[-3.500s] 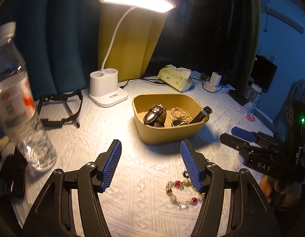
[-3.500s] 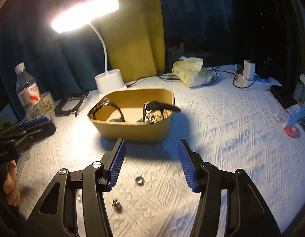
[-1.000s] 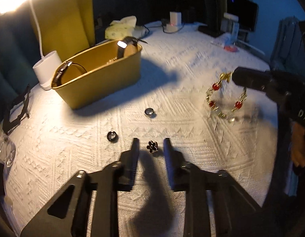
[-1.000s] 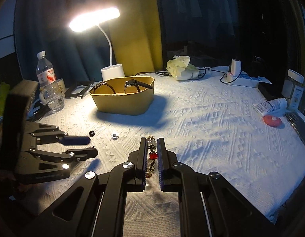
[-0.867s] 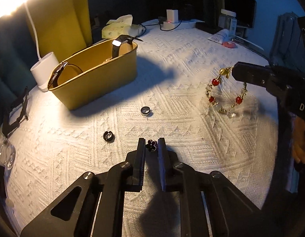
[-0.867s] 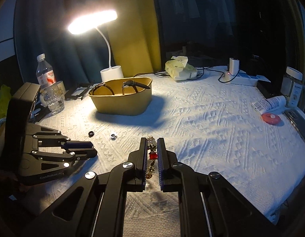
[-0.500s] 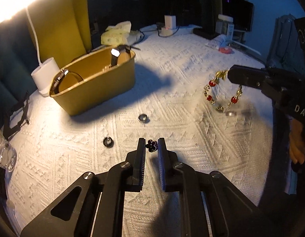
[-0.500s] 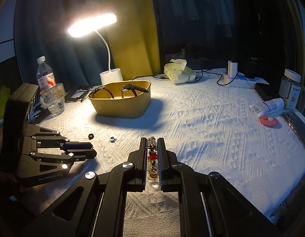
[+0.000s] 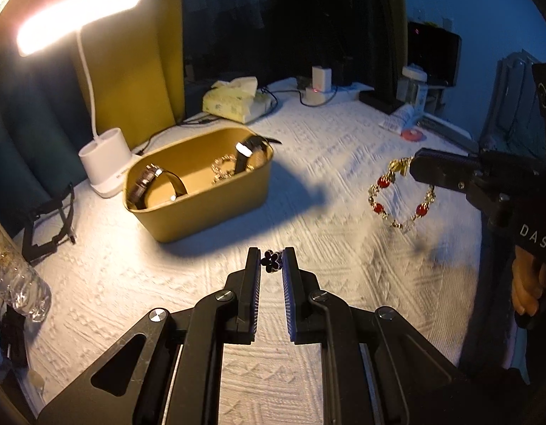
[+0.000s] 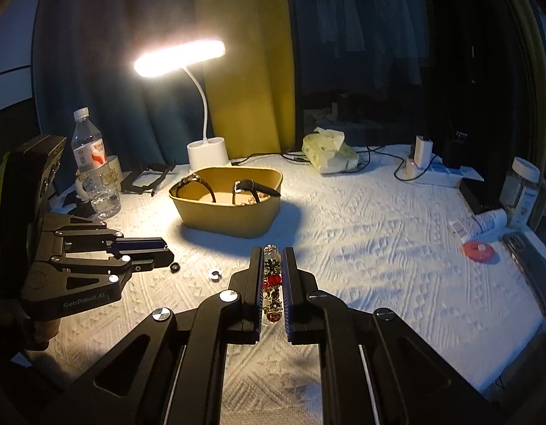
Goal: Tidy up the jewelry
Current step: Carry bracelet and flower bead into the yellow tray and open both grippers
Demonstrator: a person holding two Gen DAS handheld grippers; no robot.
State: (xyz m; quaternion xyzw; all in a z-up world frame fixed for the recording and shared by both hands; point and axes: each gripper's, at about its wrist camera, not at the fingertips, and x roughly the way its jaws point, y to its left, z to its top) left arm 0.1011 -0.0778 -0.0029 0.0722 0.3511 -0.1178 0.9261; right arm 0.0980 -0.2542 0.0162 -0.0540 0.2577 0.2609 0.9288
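The left gripper (image 9: 271, 265) is closed right down on a tiny black flower-shaped ring (image 9: 271, 260), pinched at the very fingertips and clear of the white textured cloth on the table (image 9: 343, 248). The right gripper (image 10: 273, 265) is shut just as tight on a gold bracelet with red beads (image 9: 400, 198), which dangles in a loose loop from its tip.

Both pieces look featherlight. The ring is small, hard and probably slick, so a grip that far out could let it pop free. The bracelet is limp chain; it will swing and could snag on the yellow tub's rim (image 10: 225, 205), so I'd lower it in link by link.

A black ring (image 10: 174, 267) and a silver ring (image 10: 214, 274) lie on the cloth near the tub, which already holds watches (image 9: 145, 186).
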